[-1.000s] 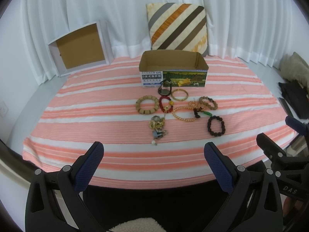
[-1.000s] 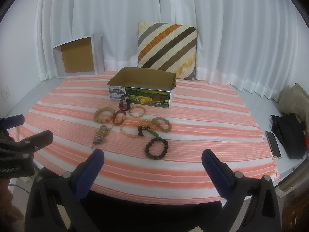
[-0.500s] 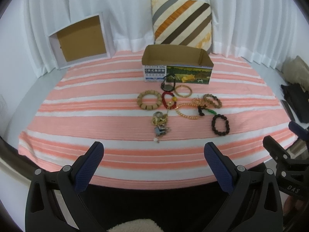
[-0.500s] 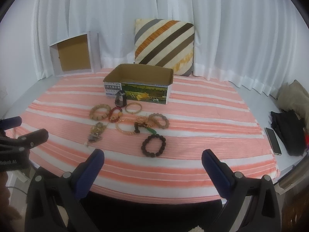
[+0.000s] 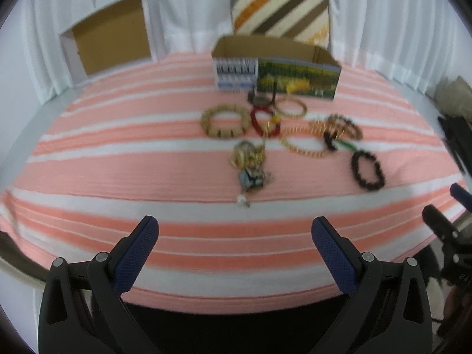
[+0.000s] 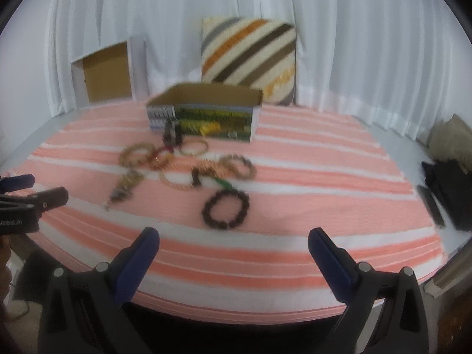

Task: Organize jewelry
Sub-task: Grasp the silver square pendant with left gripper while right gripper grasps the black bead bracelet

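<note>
Left claw (image 5: 235, 230): jaws spread wide, nothing held, positioned above the near edge of the desk (image 5: 88, 177). Right claw (image 6: 233, 240): likewise spread wide and empty, above the near edge toward the right side. Both views are blurred.

Beyond the claws, the jewelry is seen clustered around the desk's middle on the pink-and-white striped cloth (image 6: 309, 183). Nearest the right claw lies a dark beaded bracelet (image 6: 225, 209), apart from the rest. Nearest the left claw lies a tangle of chains with a small pendant (image 5: 249, 165). Farther back are recorded a tan wooden bracelet (image 5: 225, 120), a red bracelet (image 5: 264, 121) touching it, a thin gold bangle (image 5: 290, 106), and an amber bead strand (image 5: 305, 141).

Behind the cluster, toward the far edge, an open cardboard box (image 5: 275, 67) stands upright. A striped cushion (image 6: 249, 59) is propped against the curtain.
</note>
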The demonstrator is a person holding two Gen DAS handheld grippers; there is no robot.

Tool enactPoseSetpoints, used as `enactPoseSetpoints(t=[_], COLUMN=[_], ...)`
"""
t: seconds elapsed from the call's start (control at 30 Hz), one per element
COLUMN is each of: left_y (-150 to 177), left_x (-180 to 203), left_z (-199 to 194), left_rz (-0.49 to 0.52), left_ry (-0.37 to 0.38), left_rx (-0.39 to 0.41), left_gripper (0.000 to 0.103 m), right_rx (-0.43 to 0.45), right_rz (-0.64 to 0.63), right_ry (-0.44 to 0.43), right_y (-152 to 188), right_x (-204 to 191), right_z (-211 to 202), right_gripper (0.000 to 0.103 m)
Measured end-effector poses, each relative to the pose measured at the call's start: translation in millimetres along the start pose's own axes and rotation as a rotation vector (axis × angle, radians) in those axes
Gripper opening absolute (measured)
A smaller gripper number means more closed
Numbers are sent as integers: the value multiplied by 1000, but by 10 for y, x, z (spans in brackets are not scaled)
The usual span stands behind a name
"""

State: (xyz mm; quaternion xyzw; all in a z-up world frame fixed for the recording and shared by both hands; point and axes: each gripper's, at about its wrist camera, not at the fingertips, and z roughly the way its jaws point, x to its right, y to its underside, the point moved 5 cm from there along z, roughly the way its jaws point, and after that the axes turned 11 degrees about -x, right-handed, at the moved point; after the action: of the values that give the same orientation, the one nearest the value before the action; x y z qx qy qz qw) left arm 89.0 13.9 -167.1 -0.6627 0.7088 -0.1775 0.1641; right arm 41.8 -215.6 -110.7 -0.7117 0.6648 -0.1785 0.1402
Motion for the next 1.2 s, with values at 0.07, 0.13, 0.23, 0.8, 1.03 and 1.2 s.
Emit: enactPoseSetpoints(t=[0.07,0.13,0.23,0.8,1.03,1.2], left_y=[19,27,54,53,-56,-242], left_x=[-11,-28,-40,-88,-45,-23], left_z=[200,346,526,722,789,904], left_rz=[1,-10,-20,-11,6,11], left_ry=[-3,4,-8,3,13,5], left_rx=[-23,-45,-77,-49,-90,-126], left_gripper=[102,102,102,103,103,103], right_rx=[-9,-28,-80,-111,-136,-174], right_rz=[-3,-6,5,0,4,-12], right_ry=[6,2,-5,-46,-31,-42], right_y=[50,101,182,142,68,-43], right_x=[28,41,62,16,8,-3], right_z=[143,308,579,968,1011,1109], right_gripper=[103,103,103,103,103,103])
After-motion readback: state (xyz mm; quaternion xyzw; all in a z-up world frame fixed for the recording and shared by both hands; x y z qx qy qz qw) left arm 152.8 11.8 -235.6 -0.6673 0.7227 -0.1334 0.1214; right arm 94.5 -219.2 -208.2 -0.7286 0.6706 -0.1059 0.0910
